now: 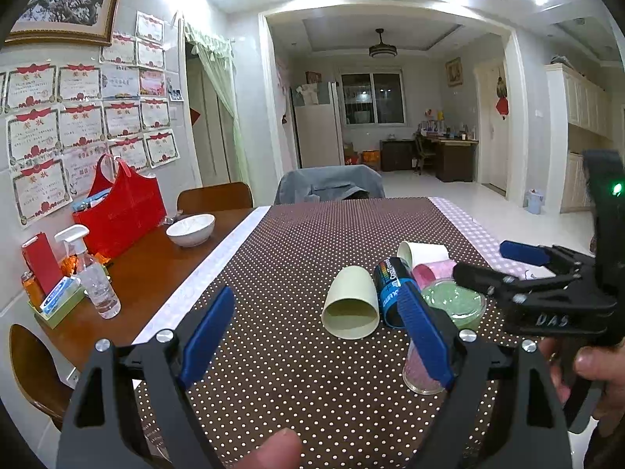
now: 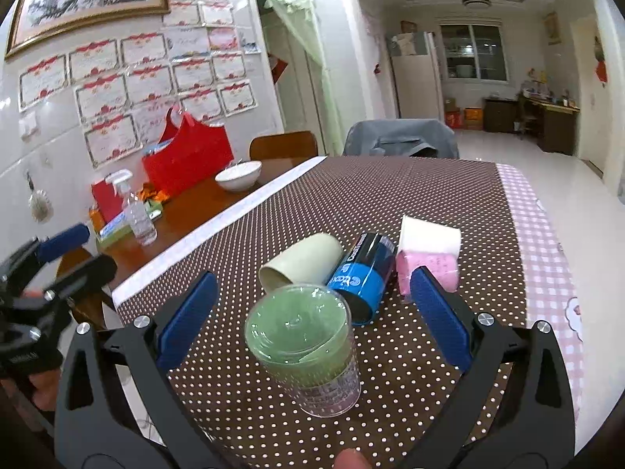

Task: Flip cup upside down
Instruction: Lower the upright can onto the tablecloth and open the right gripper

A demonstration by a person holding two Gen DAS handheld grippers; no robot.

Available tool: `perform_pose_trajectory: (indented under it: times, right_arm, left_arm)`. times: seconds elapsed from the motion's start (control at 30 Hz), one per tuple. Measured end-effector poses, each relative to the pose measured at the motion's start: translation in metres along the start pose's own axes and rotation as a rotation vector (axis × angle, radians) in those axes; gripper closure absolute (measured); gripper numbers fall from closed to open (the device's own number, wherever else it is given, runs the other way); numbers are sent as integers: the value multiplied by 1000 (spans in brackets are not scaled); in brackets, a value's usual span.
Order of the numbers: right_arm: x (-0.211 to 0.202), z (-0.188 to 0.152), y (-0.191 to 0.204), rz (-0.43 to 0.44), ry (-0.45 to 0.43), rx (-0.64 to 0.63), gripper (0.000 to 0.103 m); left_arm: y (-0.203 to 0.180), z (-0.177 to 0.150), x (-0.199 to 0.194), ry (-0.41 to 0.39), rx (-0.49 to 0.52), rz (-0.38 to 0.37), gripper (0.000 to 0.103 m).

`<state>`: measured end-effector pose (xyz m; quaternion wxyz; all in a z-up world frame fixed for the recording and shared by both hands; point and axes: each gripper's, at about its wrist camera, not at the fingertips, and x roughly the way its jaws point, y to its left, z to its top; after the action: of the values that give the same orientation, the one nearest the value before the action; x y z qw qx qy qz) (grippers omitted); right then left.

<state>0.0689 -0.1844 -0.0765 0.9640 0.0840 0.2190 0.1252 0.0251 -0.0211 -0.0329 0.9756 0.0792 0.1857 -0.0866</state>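
Observation:
A clear plastic cup with a green lining (image 2: 302, 346) stands upright on the dotted tablecloth, between the open fingers of my right gripper (image 2: 312, 316), which do not touch it. It also shows in the left wrist view (image 1: 455, 305). Behind it several cups lie on their sides: a pale green cup (image 2: 300, 264) (image 1: 351, 301), a black and blue cup (image 2: 363, 277) (image 1: 392, 289), a pink cup (image 2: 427, 269) and a white cup (image 2: 427, 236). My left gripper (image 1: 316, 336) is open and empty, low over the cloth before the pale green cup.
A small clear pinkish cup (image 1: 420, 369) stands behind my left gripper's right finger. On the bare wood at left are a white bowl (image 1: 191, 228), a red bag (image 1: 125, 211) and a spray bottle (image 1: 93, 273). Chairs stand at the far table edge.

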Motion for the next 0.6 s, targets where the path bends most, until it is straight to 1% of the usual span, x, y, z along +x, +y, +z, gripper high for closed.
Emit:
perform_pose_trajectory:
  times: [0.03, 0.13, 0.4, 0.6]
  right_arm:
    - [-3, 1, 0, -5, -3, 7, 6]
    - [-13, 6, -4, -35, -13, 39, 6]
    - [-38, 11, -7, -80, -53, 95, 6]
    - [-55, 12, -1, -122, -74, 103, 6]
  left_arm:
    - [-1, 1, -1, -1, 1, 1, 19]
    - [-4, 2, -4, -8, 1, 7, 9]
    - [-7, 8, -11, -24, 0, 15, 8]
    - [-11, 12, -15, -25, 5, 21, 8]
